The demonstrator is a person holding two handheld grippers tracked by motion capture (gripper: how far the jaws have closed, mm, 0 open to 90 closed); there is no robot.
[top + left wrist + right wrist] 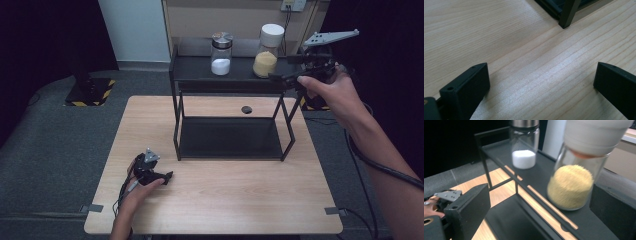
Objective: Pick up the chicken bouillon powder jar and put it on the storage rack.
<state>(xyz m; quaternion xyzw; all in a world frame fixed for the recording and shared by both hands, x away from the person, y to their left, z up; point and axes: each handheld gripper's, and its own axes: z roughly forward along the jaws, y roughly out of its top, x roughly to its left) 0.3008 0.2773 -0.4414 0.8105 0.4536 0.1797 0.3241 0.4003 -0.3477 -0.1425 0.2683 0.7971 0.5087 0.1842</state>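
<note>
Black shelf: unlabelled yellow-grain jar between right gripper fingers

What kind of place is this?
Probably a lab or test workspace, not a kitchen: a bare wooden table on grey carpet, hazard-striped floor base, and a hand-held tool reaching toward the yellow-grain jar.

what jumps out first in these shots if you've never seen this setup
Two jars on the top shelf of a black rack stand out: a yellow-grain jar with a white lid, and to its left a white-powder jar with a metal lid. The right tongs are raised beside the yellow-grain jar with jaws open, not touching it. The left tongs rest open on the wooden table.
</note>
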